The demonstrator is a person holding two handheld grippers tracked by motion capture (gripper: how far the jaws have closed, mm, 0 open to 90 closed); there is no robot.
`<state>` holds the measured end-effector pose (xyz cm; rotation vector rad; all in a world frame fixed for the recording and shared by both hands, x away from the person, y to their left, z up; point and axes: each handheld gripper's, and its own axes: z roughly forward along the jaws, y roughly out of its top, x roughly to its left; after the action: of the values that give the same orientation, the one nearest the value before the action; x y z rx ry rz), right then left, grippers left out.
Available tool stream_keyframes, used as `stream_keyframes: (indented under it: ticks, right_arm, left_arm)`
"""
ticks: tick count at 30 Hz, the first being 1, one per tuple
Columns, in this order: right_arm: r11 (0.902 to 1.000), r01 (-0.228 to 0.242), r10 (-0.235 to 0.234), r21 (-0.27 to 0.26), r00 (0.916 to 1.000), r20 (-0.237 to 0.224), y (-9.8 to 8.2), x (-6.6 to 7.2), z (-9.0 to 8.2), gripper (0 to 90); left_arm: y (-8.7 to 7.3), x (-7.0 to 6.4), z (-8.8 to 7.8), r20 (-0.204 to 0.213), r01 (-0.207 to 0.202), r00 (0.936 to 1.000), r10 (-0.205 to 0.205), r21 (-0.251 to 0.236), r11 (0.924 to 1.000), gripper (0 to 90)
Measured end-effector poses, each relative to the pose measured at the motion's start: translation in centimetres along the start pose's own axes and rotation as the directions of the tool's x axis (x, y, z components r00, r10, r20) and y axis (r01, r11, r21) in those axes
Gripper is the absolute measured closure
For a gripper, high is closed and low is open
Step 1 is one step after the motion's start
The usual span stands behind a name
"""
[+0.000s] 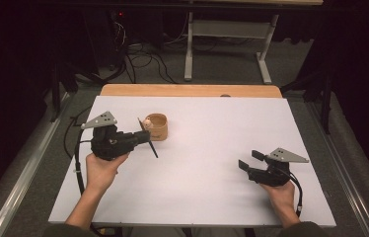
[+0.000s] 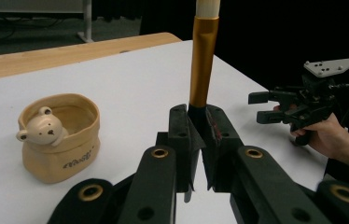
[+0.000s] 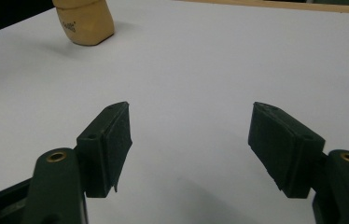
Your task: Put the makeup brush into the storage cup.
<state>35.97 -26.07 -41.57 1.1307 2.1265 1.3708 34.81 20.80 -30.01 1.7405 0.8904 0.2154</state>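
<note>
Copper-gold and slim, a brush handle point(image 2: 204, 60) stands clamped between the jaws of the left gripper point(image 2: 199, 140), its dark lower end pinched by the pads and its pale tip rising out of the top of the left gripper view. In the high view the same gripper point(image 1: 143, 137) sits in the person's left hand point(image 1: 101, 170), and the thin dark brush point(image 1: 148, 138) crosses in front of its jaws at a slant. Just beyond those jaws, on the white table point(image 1: 207, 182), stands a tan ceramic pot point(image 1: 156, 126) shaped like a soft sack, with a small bear figure point(image 2: 39, 129) peeking over its rim. From the left gripper's own camera the pot point(image 2: 60, 140) is to the left of the jaws and close by, and it is apart from the brush.

The right gripper point(image 1: 250, 160) rests low near the table's right side, held in the right hand point(image 1: 281, 192), well apart from the pot and the brush. Its jaws stand wide with nothing between them, only bare tabletop point(image 3: 186, 70) ahead. The pot's base point(image 3: 84, 25) shows far ahead and to the left of those jaws.
</note>
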Motion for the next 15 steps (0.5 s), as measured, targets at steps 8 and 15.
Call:
stream_keyframes:
  ticks: [8,15]
  right_arm:
    - [1.0,0.002,-0.002,-0.003,1.0,0.001,0.0,0.0,0.0,31.8]
    - [1.0,-0.001,0.001,-0.006,1.0,0.002,0.0,0.0,0.0,31.9]
  left_arm:
    - [0.9,0.5,0.1,-0.018,0.001,0.9998,-0.001,-0.006,1.0,82.4]
    - [1.8,0.7,0.3,-0.034,-0.008,0.9994,0.008,-0.007,0.9999,82.3]
